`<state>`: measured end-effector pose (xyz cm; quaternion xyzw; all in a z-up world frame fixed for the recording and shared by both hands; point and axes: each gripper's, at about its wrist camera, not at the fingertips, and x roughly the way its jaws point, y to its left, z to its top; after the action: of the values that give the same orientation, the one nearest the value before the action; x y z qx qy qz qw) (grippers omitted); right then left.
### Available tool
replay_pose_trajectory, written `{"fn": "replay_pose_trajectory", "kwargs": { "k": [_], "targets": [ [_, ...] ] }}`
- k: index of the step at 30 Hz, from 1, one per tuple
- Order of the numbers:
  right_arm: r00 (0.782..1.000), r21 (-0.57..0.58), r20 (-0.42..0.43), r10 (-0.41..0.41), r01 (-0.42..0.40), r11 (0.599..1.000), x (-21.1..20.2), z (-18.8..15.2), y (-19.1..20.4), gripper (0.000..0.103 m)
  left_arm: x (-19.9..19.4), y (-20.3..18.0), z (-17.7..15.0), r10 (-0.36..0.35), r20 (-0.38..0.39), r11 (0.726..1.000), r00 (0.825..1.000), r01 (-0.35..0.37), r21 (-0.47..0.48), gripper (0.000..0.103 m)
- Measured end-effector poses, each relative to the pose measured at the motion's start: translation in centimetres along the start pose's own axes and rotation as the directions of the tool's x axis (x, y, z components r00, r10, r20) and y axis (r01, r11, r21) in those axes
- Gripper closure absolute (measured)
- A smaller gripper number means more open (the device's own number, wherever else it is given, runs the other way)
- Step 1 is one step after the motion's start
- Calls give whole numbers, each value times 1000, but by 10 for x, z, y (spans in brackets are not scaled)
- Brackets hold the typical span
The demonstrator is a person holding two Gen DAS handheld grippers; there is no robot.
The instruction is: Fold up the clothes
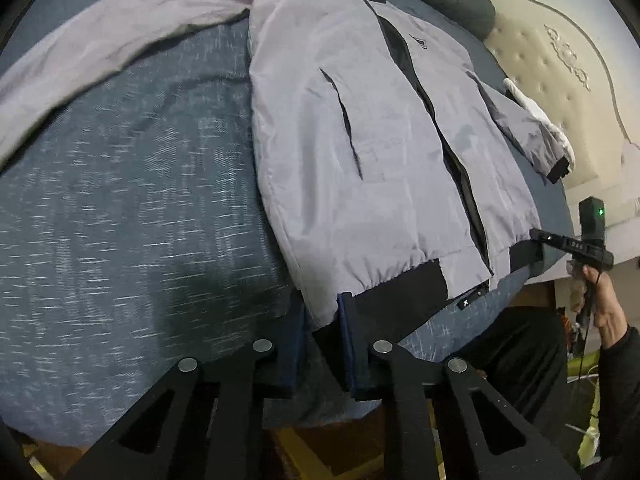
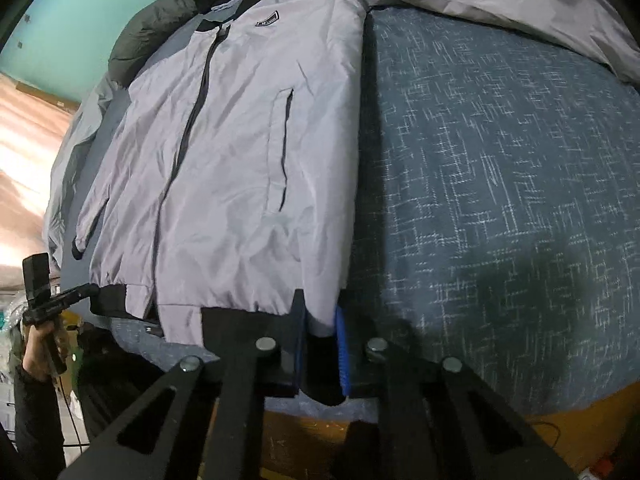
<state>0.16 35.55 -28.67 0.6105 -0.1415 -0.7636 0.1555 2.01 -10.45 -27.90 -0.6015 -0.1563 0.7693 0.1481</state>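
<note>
A light grey jacket [image 1: 380, 152] with a black zip line, black hem band and black cuffs lies front-up and flat on a bed covered by a blue-grey flecked blanket [image 1: 132, 216]. One sleeve [image 1: 112, 36] stretches away from the body across the blanket. The other sleeve [image 1: 532, 136] lies close along the opposite side, its black cuff near the bed's edge.

Each gripper is at a lower corner of the jacket, at the near edge of the bed. In the left wrist view, the left gripper [image 1: 322, 336] has its two blue-padded fingers on either side of the hem corner; grey fabric and black hem band sit between them, so it is grasping the corner. In the right wrist view, the right gripper [image 2: 320, 332] likewise has the opposite hem corner pinched between its blue pads.

The right gripper also shows at the far right of the left wrist view [image 1: 560, 242], its tip at the hem band, held by a hand [image 1: 604, 300] in a dark sleeve. The left gripper shows at the lower left of the right wrist view [image 2: 68, 298], with the holding hand [image 2: 38, 350] below.

Beyond the jacket's collar lies a dark green padded garment [image 2: 156, 28]. A cream tufted headboard [image 1: 560, 84] stands at one side of the bed. A teal wall [image 2: 92, 12] rises behind.
</note>
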Motion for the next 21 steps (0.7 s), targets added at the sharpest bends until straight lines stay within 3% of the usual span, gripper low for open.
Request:
{"fn": "replay_pose_trajectory", "kwargs": {
  "k": [17, 21],
  "targets": [
    [998, 22, -40, -52, 53, 998, 11, 8, -14, 91, 18, 15, -1, 36, -47, 999, 998, -37, -21, 86],
    [998, 28, -36, -54, 55, 998, 9, 11, -18, 83, 12, 15, 2, 13, -29, 999, 999, -14, -44, 83]
  ]
}}
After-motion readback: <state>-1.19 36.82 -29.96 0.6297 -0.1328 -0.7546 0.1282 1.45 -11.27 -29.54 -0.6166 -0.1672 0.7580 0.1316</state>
